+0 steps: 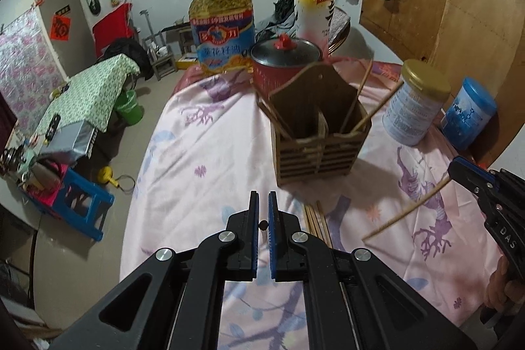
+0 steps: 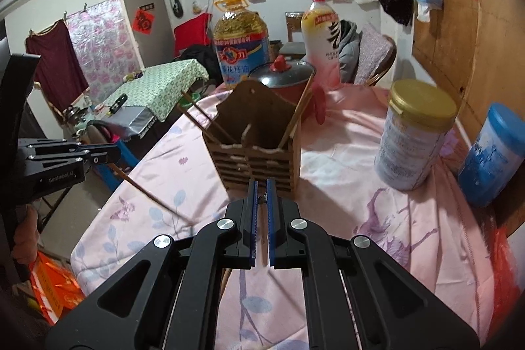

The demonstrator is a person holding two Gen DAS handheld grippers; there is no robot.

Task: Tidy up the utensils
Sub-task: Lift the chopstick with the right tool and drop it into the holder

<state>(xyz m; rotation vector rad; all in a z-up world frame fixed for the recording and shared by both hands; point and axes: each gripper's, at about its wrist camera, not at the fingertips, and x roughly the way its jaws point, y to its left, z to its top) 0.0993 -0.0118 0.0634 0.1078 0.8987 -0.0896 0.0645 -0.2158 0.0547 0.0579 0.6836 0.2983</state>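
Each gripper, left and right, is clamped on one chopstick, seemingly; the slatted wooden holder stands just ahead.

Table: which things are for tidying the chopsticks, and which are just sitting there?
For the job: wooden holder, loose chopsticks, left gripper gripping left chopstick, right gripper gripping right chopstick.
Just there: oil jug, red pot, drink bottle, gold-lid tin, blue tin.
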